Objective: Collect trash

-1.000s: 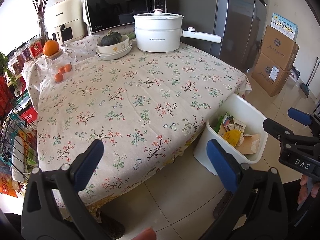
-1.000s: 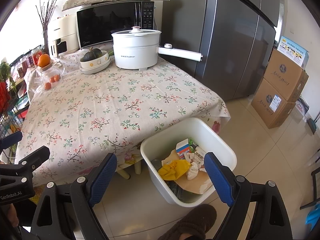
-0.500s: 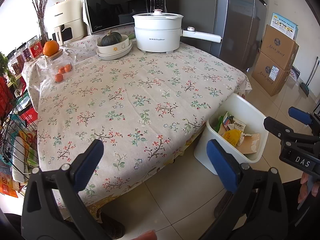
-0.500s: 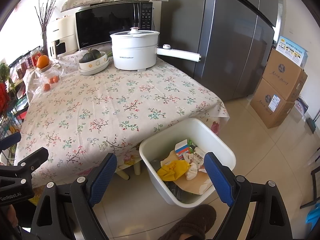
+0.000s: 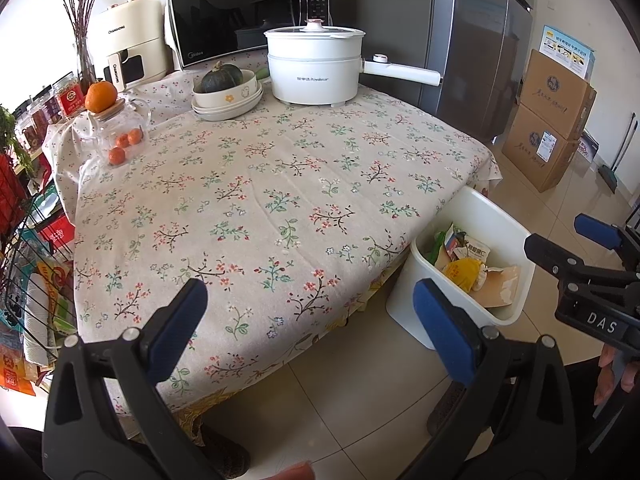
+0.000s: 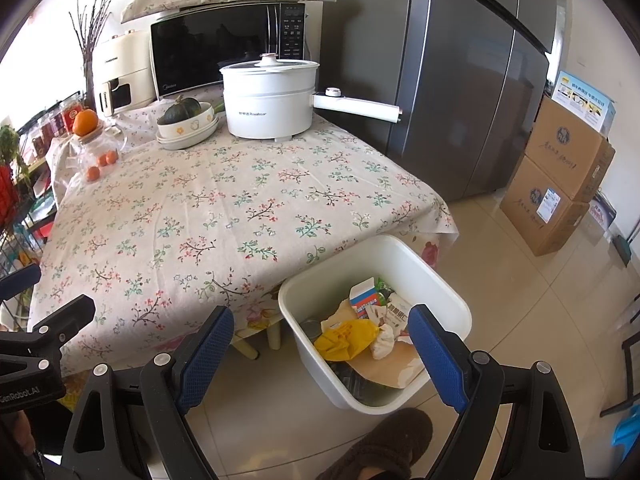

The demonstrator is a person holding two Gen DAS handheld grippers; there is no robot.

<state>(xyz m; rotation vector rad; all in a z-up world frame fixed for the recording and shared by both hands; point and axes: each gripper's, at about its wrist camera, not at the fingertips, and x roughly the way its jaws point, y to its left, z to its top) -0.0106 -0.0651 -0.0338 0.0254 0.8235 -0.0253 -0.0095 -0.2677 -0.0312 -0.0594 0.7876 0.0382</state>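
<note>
Both tools are held wide open and empty: the left tool point(image 5: 310, 320) is poised over the near edge of the desk point(image 5: 280, 184), and the right tool point(image 6: 320, 350) is poised above the floor just beside the bin point(image 6: 452, 300). No item is gripped by either. The trash point(image 6: 348, 338) is found inside the bin, which stands on the floor against the right-hand corner of the desk, partly under the hanging cloth. A yellow wrapper, a crumpled white piece, printed cartons and a brown card sheet are seen in it. No loose trash can be made out on the cloth; only a pot point(image 5: 316, 66), a bowl with a squash point(image 5: 226, 88) and a jar of oranges point(image 5: 120, 136) are present, all at the far side. The collecting step is therefore judged to be at or near its end. If any piece is left out of view, it must first be located, and a tool must be brought over it with its jaws to either side. The bin's mouth faces upward, tilted slightly toward the cameras. Its long axis is set running away from the desk corner, along the floor.
</note>
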